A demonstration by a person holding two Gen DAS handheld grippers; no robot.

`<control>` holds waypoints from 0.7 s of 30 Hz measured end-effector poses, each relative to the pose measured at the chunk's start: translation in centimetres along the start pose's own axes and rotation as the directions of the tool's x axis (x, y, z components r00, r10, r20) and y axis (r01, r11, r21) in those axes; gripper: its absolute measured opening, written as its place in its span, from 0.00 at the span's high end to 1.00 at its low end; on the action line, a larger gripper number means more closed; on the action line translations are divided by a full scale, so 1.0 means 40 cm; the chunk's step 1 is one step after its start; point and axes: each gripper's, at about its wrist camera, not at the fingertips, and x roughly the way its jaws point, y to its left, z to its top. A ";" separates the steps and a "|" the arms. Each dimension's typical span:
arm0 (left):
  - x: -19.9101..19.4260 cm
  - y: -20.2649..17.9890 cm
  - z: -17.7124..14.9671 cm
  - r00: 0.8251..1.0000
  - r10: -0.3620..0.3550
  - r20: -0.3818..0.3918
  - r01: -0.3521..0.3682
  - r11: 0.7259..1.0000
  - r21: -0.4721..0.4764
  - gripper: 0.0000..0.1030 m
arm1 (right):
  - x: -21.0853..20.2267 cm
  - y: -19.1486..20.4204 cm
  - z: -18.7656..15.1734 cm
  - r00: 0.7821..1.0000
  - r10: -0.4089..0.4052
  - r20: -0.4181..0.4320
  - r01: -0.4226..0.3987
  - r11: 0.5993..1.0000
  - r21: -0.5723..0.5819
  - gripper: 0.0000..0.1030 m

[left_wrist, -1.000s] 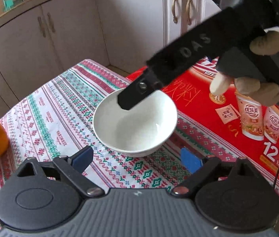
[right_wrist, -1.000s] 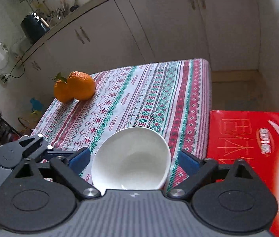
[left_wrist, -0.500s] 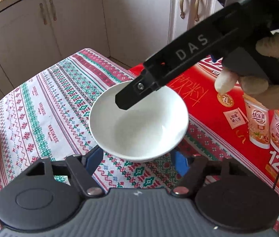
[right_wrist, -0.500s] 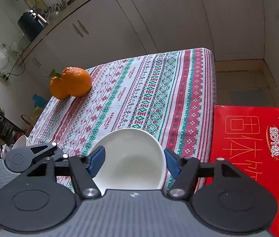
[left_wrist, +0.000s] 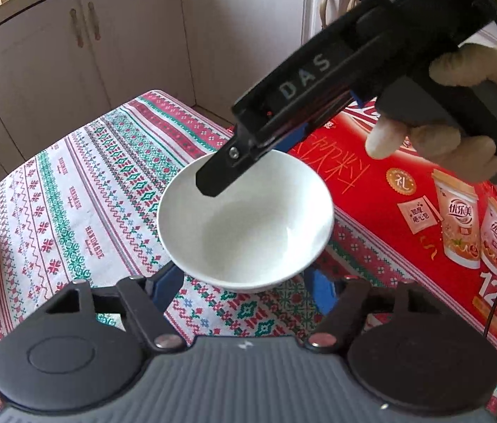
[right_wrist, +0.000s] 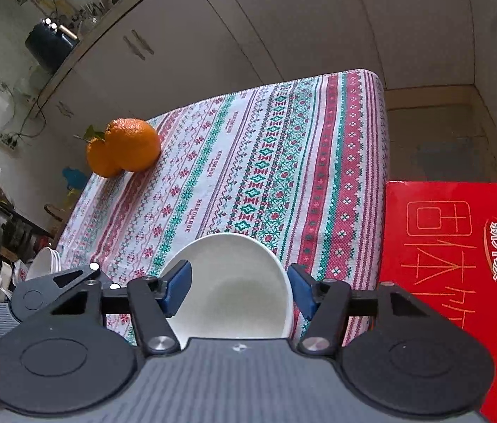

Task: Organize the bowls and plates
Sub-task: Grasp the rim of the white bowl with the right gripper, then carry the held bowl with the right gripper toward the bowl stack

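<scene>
Both grippers meet at one white bowl [left_wrist: 244, 222], which sits on the patterned tablecloth [left_wrist: 82, 183] near its right edge, just beside the red carton [left_wrist: 424, 211]. Left gripper [left_wrist: 244, 287]: its blue pads press against the bowl's lower wall on both sides, so its jaws are closed on the bowl. Right gripper [right_wrist: 236, 290]: its jaws have just been closing, with the bowl between them. In the right wrist view the blue pad [right_wrist: 178, 287] to the left of the bowl overlaps the rim, and the other stands close against the rim's right side; whether either truly presses I cannot tell.

Going from left to right, with the bowl as the marker: far to its left, at the tablecloth's edge, lie two oranges [right_wrist: 125, 146], touching each other, one with a green leaf. Between them and the bowl the cloth shows bands of red and green stitching. Over the bowl's far rim, in the left wrist view, the black body of the right gripper slants down, lettered DAS, held by a gloved hand [left_wrist: 452, 141] to the bowl's upper right. Right of the bowl lies the carton, flat, printed with two drink cups. Behind the bowl, beyond the table, stand pale kitchen cabinets [left_wrist: 107, 53]
</scene>
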 end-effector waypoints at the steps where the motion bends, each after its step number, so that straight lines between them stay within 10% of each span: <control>1: 0.000 0.000 0.000 1.000 0.002 -0.001 -0.002 1.000 0.000 0.28 | 0.001 0.003 0.001 1.000 -0.005 -0.001 0.005 1.000 -0.003 0.36; 21: -0.058 -0.017 -0.001 1.000 -0.005 0.012 0.004 0.999 0.032 0.27 | -0.037 0.044 -0.017 1.000 -0.017 -0.005 0.017 1.000 0.004 0.36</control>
